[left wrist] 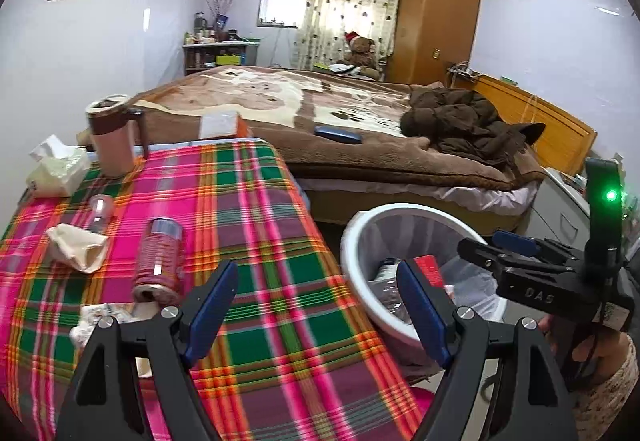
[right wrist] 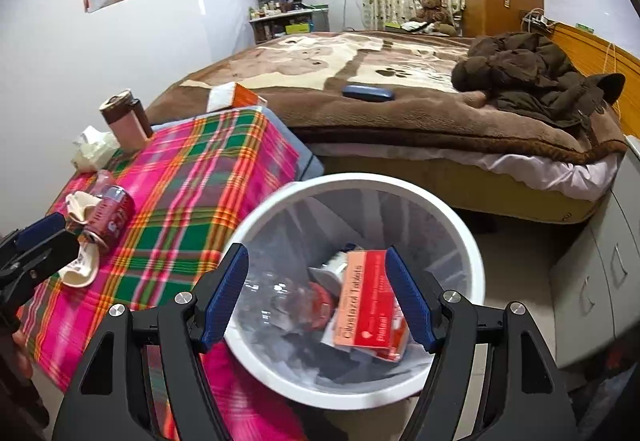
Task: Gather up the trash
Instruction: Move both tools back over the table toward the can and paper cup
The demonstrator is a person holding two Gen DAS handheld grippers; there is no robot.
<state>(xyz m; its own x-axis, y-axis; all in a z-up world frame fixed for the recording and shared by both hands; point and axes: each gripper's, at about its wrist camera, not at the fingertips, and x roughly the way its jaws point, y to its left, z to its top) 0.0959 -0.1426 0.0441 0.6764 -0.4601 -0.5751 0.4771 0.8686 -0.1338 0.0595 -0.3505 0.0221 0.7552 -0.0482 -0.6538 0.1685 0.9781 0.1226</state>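
Observation:
A red drink can [left wrist: 160, 261] lies on its side on the plaid-covered table [left wrist: 280, 321], beside crumpled paper [left wrist: 78, 249] and a clear plastic bottle [left wrist: 100, 211]. My left gripper [left wrist: 318, 305] hangs open above the table's right edge, nothing between its blue pads. To the right on the floor stands a white lined bin [right wrist: 360, 181] holding a red tablet box [right wrist: 372, 305] and clear plastic. My right gripper [right wrist: 318, 293] is open and empty above the bin's mouth. The right gripper [left wrist: 492, 253] also shows from the side, and the left gripper [right wrist: 36, 241] sits near the can [right wrist: 112, 217].
A pink thermos mug [left wrist: 112, 137] and a tissue pack [left wrist: 56, 173] stand at the table's far end. Behind is a bed [left wrist: 360, 145] with a brown jacket [left wrist: 468, 125], a blue case [left wrist: 338, 135] and an orange-white box [left wrist: 224, 125]. A grey cabinet [right wrist: 600, 273] flanks the bin.

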